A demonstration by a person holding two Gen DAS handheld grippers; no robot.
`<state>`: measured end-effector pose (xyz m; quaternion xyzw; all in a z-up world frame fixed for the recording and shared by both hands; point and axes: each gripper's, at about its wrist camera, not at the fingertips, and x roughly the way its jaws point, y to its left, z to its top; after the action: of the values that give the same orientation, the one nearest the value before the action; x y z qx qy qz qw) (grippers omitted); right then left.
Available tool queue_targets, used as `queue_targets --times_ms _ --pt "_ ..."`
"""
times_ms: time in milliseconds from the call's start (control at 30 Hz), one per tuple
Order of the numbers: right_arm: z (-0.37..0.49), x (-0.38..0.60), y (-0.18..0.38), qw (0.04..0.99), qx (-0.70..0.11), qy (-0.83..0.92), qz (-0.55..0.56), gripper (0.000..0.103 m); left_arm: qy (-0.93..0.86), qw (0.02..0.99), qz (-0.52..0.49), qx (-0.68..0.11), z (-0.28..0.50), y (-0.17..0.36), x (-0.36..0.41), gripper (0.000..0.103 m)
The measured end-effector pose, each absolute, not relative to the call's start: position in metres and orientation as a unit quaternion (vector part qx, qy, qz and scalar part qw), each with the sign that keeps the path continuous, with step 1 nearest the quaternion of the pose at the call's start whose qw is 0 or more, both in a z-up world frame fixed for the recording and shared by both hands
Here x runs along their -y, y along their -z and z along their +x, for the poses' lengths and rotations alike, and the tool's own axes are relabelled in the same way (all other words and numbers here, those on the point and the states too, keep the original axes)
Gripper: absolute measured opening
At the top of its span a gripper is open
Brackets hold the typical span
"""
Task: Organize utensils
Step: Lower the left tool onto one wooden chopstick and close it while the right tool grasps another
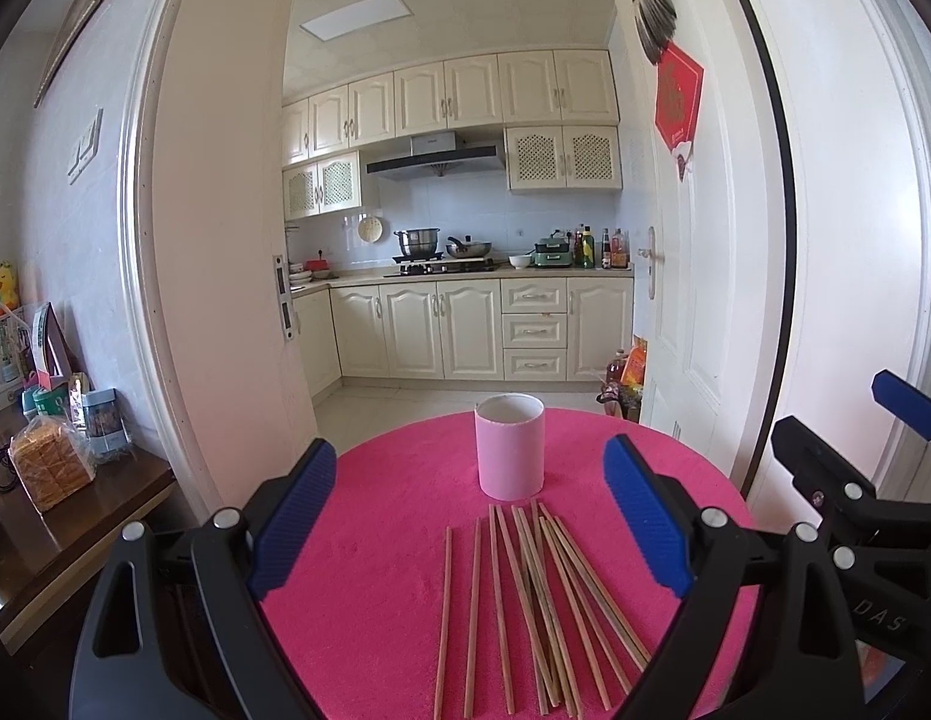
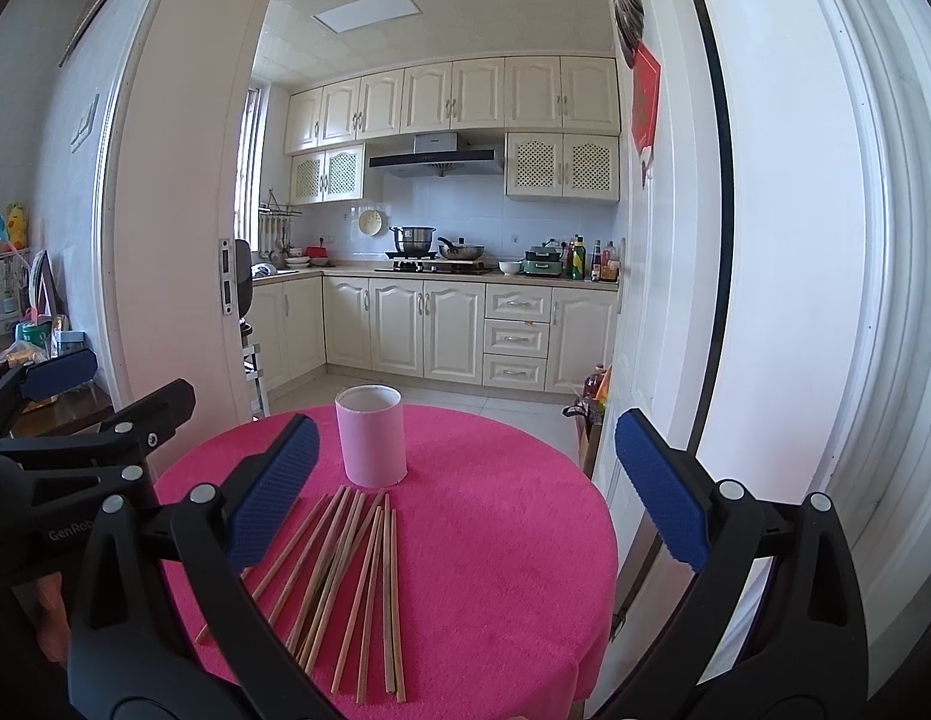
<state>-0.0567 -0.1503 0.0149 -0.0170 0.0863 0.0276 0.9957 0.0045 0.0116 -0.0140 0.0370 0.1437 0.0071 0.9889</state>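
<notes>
Chopsticks [image 1: 525,606] mid-table [image 1: 375,540]; cup [image 1: 510,447] upright near far edge.

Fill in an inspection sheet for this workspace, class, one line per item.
Surface: round table under a pink cloth.
Job's things: chopsticks lying loose, fanned out; pink cup upright behind them, apparently empty.
Clutter: nothing seen on the table.
Grippers: left hand-held gripper and right hand-held gripper both open, holding nothing.
Cables: nothing seen.
Surroundings: kitchen cabinets beyond a doorway; bagged bread on a side shelf.
</notes>
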Motion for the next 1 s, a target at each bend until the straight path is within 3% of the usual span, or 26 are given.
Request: queue_targets --times_ms 400,733,800,900,1000 --pt "-0.001 0.138 0.006 0.983 -0.174 -0.057 -0.010 0.097 0.006 0.970 0.036 -0.239 0.059 0.041 -0.030 0.089" --pt "0.091 0.131 0.050 0.929 -0.353 -0.100 -0.047 0.097 0.057 0.886 -0.031 -0.458 0.153 0.116 -0.079 0.087" --pt "0.106 0.130 0.062 0.913 -0.391 -0.107 -0.052 0.094 0.065 0.864 -0.034 -0.498 0.168 0.131 -0.085 0.067" --pt "0.125 0.125 0.080 0.885 -0.446 -0.123 -0.050 0.077 0.072 0.829 -0.042 -0.553 0.187 0.159 -0.087 0.049" --pt "0.138 0.118 0.094 0.859 -0.490 -0.137 -0.063 0.068 0.071 0.813 -0.038 -0.576 0.196 0.176 -0.084 0.042"
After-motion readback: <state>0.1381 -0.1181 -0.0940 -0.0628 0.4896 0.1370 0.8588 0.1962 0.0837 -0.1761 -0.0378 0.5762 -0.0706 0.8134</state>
